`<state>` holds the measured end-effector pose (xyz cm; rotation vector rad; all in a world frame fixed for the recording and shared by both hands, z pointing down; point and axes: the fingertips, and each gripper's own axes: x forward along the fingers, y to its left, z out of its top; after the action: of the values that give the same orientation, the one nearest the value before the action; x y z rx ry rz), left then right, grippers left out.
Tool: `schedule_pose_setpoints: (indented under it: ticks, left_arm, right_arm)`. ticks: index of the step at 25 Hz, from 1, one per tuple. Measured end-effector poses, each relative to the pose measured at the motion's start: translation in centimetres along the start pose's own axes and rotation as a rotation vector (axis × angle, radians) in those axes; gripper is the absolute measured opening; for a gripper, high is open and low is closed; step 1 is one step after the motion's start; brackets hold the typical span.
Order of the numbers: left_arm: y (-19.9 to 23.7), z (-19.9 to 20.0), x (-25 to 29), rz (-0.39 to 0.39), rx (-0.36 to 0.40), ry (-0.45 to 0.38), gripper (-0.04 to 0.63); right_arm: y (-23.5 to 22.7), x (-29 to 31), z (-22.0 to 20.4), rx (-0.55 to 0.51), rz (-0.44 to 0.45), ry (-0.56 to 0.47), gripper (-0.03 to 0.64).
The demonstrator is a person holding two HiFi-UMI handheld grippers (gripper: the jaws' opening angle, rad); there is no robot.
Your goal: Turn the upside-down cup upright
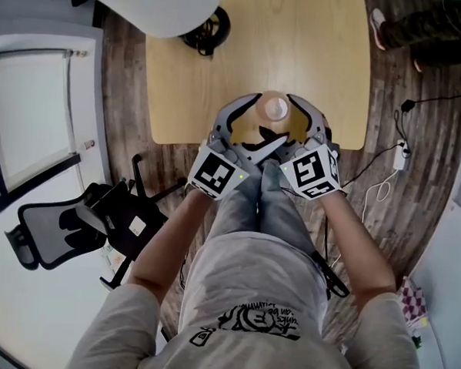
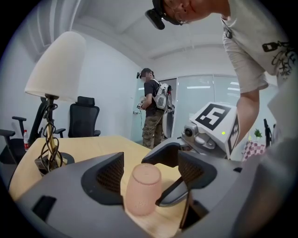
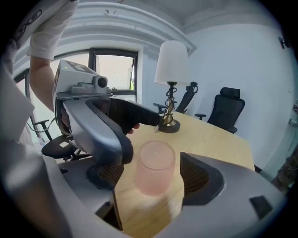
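Table (image 1: pixel 190 77), cup (image 1: pixel 274 109) between hand-held grippers (image 2: pixel 151 173) (image 3: pixel 153 175)

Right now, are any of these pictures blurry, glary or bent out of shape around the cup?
Head view: fisheye bends the room's edges, but the cup on the table is clear and evenly lit. Left gripper view: the cup looks slightly soft; dark vignette at the corners. Right gripper view: the window glares bright, cup mildly blurred.
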<state>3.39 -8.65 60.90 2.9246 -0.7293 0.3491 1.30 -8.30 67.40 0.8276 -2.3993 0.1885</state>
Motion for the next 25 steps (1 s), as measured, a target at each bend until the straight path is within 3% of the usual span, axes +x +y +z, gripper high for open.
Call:
schedule_pose_setpoints:
  ticks: [2,5,7,9,11,14,17,25]
  left_arm:
    - [-0.5,2.3,-1.4,0.014,-0.025,-0.044,0.352]
    - [-0.8,6.1,-3.8,0.059,-0.133,-0.109,0.344]
    - [-1.2,8.3,-5.5,0.082,-0.199,-0.126,0.249]
    - [-1.1,10.1,-7.0,0.104,-0.23,-0.141,0.138]
    - [-0.5,11.2,-7.8,0.119,-0.236,-0.147,0.029]
    - [-0.3,12.3,-8.8,0.136,-0.252,-0.141,0.009]
    - [-0.7,13.9,-9.4,0.142,-0.283,-0.141,0.009]
    - [-1.6,18.0,-9.9,0.133,-0.373,-0.131,0.008]
  right_arm:
    - [0.4,-1.6,1.6,0.013,0.005,-0.023,0.35]
    - [0.4,-4.5,4.4,0.044,-0.004,-0.068,0.348]
    - [0.7,-6.9,6.2,0.069,-0.017,-0.098,0.328]
    - [0.4,-9.1,8.1,0.093,-0.047,-0.15,0.202]
    - [-0.3,-10.6,9.6,0.154,-0.069,-0.201,0.125]
    - [-0.4,-12.4,10.6,0.272,-0.073,-0.23,0.058]
    - [-0.4,-14.6,12.3,0.34,-0.084,-0.276,0.037]
    - [-1.3,-19.3,18.0,0.382,-0.107,-0.37,0.029]
